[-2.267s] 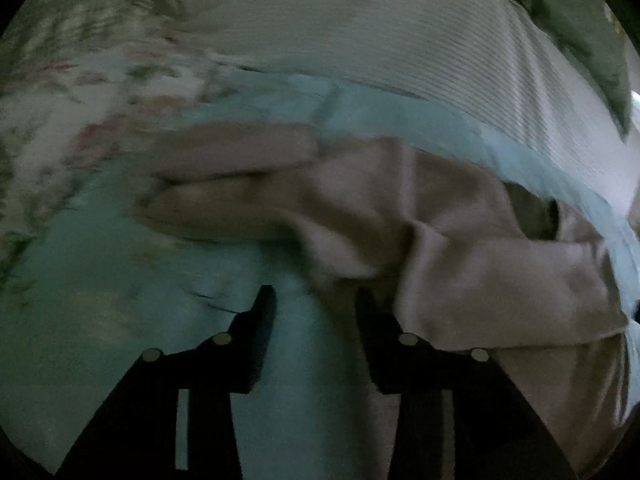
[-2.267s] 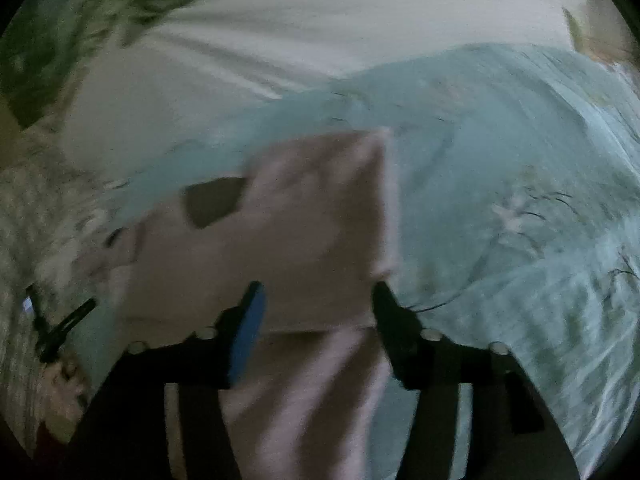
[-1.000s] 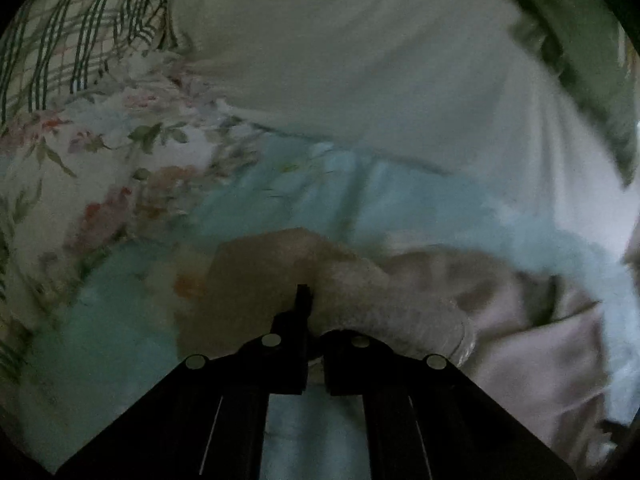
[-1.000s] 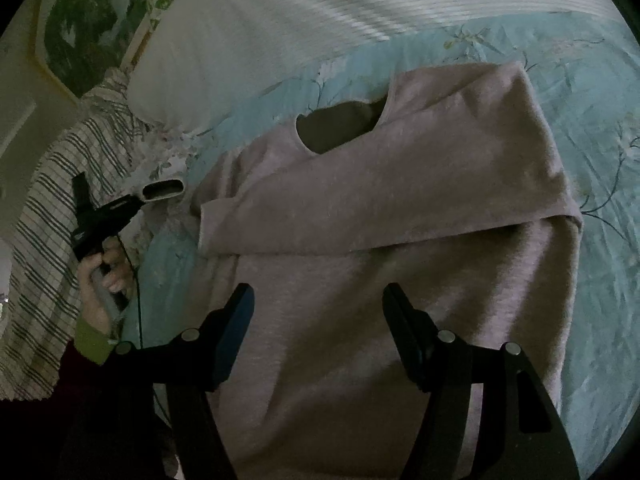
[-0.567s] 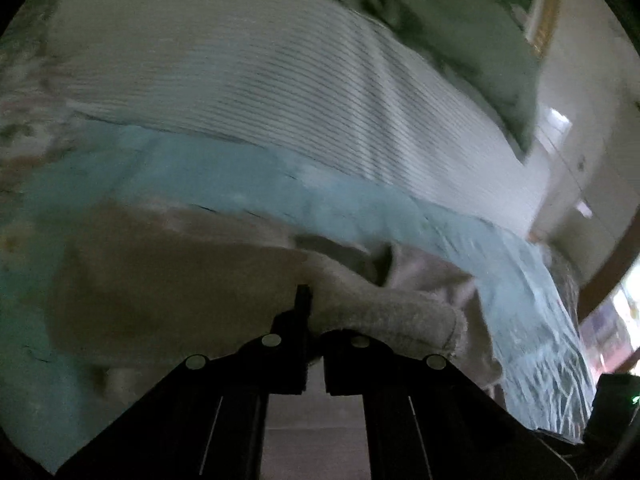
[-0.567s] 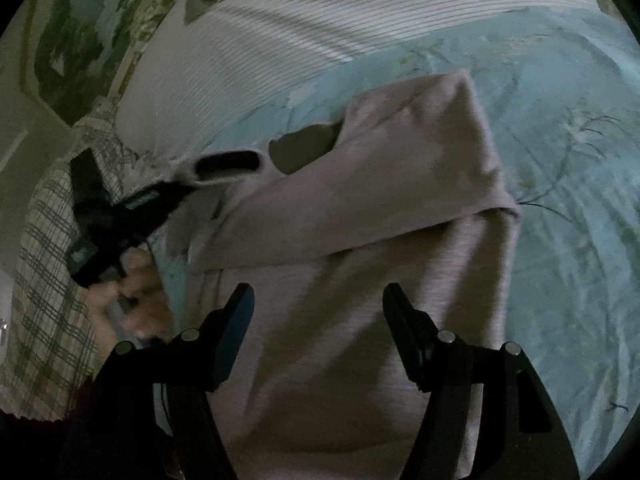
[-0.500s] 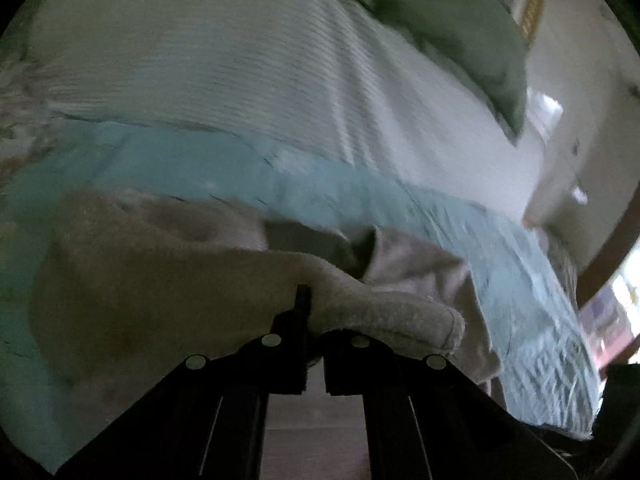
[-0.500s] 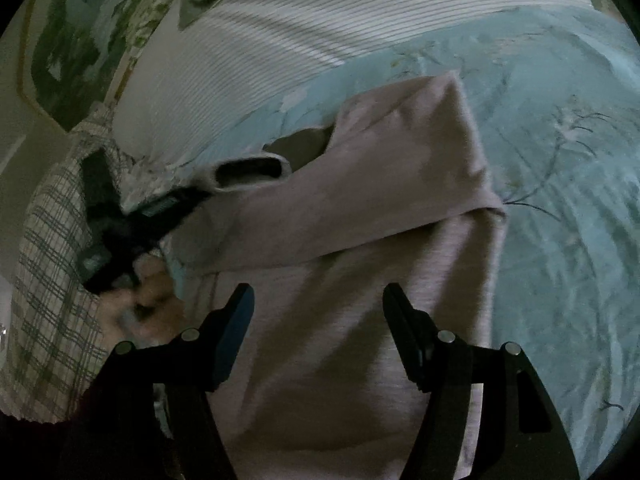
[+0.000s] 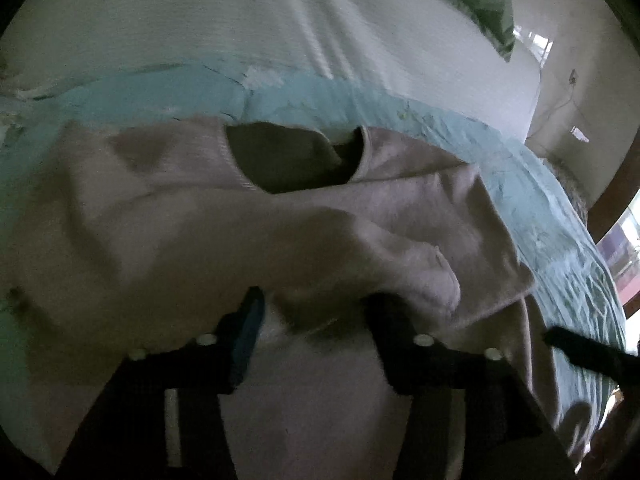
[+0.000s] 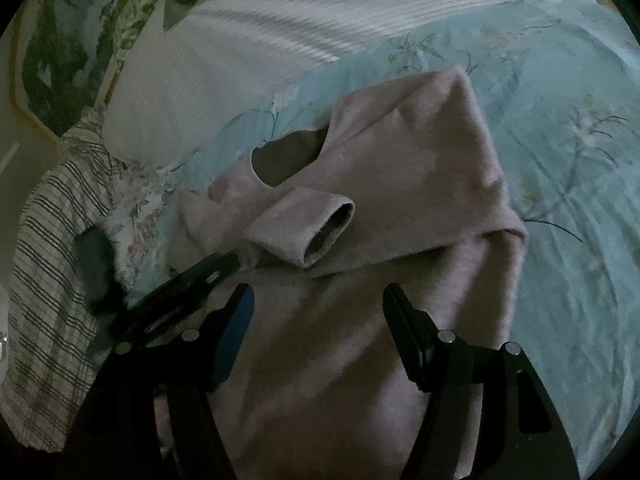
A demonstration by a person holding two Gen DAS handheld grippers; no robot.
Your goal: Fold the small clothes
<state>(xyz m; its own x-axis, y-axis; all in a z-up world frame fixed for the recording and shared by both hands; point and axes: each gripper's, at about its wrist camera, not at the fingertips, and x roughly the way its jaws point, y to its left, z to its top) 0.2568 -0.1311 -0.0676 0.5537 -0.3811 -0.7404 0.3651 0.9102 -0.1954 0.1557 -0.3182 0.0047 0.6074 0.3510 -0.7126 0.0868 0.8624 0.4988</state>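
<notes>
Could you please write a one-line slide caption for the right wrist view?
Open right gripper above pink sweater, one sleeve folded across it, on floral bedsheet.

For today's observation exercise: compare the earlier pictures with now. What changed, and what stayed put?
The left gripper carried the left sleeve across the sweater and opened its jaws, dropping it there. The right gripper stayed open above the sweater; the right sleeve stayed folded.

Pale blue floral bedsheet lying spread across the bed. White ribbed pillow resting along its far edge; green-striped plaid blanket bunching at the left edge.
</notes>
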